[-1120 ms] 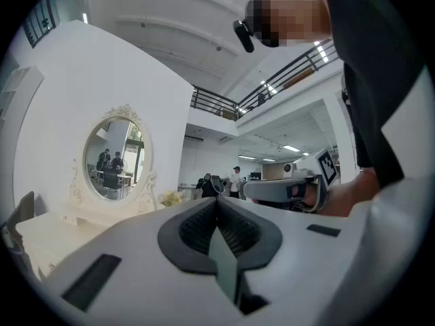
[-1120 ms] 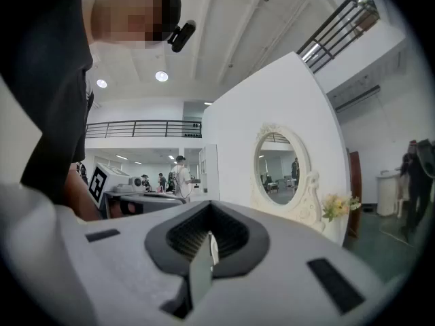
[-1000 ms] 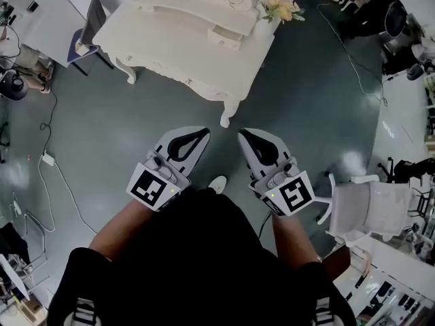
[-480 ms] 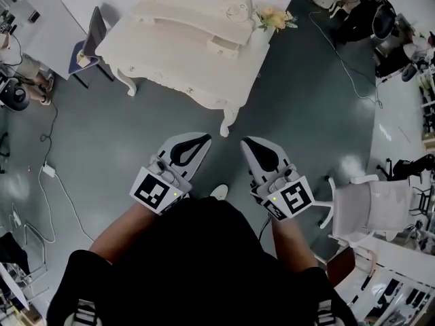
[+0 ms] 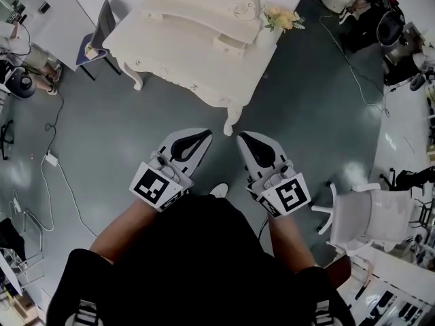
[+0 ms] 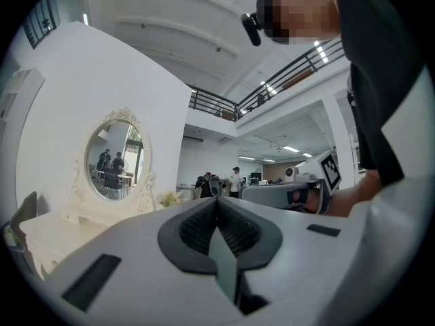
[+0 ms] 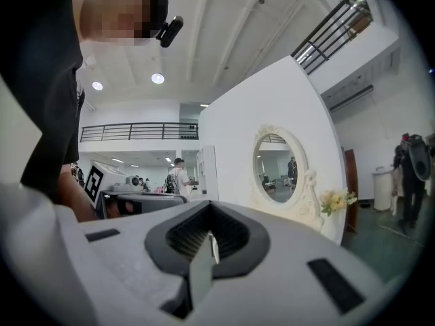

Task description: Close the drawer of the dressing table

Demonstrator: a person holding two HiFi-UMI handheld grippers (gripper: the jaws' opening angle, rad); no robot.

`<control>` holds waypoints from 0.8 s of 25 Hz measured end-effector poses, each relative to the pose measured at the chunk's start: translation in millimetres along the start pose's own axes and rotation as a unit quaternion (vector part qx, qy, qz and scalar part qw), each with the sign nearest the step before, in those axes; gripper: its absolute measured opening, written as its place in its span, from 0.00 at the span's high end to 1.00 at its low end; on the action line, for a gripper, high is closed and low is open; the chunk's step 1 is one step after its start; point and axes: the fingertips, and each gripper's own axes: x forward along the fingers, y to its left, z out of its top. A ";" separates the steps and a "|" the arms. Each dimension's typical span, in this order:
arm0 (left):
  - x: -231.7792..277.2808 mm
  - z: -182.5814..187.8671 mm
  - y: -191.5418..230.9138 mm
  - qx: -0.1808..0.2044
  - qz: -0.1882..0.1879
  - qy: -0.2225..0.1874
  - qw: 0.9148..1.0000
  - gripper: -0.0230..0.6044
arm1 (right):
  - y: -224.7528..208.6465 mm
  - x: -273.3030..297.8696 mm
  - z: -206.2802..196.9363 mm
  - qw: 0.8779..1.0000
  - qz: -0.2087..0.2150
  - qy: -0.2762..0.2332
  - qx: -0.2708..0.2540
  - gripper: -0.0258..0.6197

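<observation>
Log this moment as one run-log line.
stage: before contact | left gripper: shut, empty | right gripper: shut, empty | dressing table: ahead, untouched | drawer: sticking out

Both arms reach forward, left gripper (image 5: pixel 204 134) and right gripper (image 5: pixel 242 136) level, side by side, jaws closed and empty.

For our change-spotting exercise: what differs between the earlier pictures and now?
Nothing taken or released. Only the head view drifts slightly, shifting the white carved dressing table in frame. The left gripper and right gripper stay shut, empty, short of it; its small drawer still sticks out.
</observation>
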 end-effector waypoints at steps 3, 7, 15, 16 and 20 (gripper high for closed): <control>3.2 -0.1 -0.9 0.002 0.008 0.000 1.000 0.97 | -1.9 3.0 -2.2 1.000 0.009 0.002 -0.002 0.96; 4.9 -0.9 3.7 -0.002 0.012 0.002 1.000 0.97 | -3.6 10.0 -5.5 1.000 0.014 0.006 0.004 0.96; 7.9 -2.2 40.7 -0.007 -0.006 -0.003 1.000 0.97 | -3.4 48.5 -8.5 1.000 0.009 0.017 0.002 0.96; 9.0 0.2 47.4 -0.007 -0.009 -0.005 1.000 0.97 | -4.7 54.8 -7.3 1.000 0.007 0.019 0.002 0.96; 12.5 7.9 77.7 -0.007 -0.019 -0.012 1.000 0.97 | -11.0 85.2 -4.5 1.000 -0.001 0.025 0.000 0.96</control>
